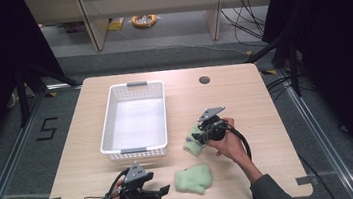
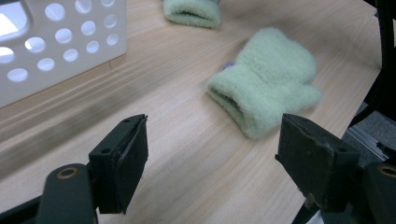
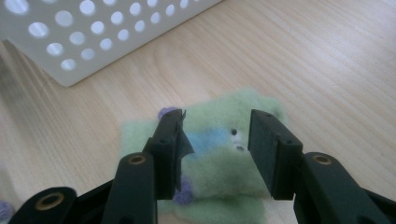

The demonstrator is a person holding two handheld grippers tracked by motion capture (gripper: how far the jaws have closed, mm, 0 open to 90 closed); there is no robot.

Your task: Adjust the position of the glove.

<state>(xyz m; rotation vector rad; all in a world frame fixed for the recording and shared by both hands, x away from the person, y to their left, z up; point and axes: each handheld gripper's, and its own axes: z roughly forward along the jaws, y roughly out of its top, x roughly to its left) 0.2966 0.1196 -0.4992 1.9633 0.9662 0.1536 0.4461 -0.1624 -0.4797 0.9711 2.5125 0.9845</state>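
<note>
The right claw (image 3: 215,149) hangs open astride the far mitten (image 1: 194,142), seemingly to pinch it for the basket (image 1: 143,153) at ten o'clock. The left claw (image 2: 210,168) waits open.

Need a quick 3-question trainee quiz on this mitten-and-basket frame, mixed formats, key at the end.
1. True or false: the white basket already holds a mitten.
2. Which hand-held gripper is poised over the decorated mitten beside the basket: A left, B right?
3. Fill in: the plain green mitten lies on the ____ near the front edge.

Key: 1 false, nothing lies in the basket. 2 B, its open jaws straddle the mitten. 3 table.
</note>
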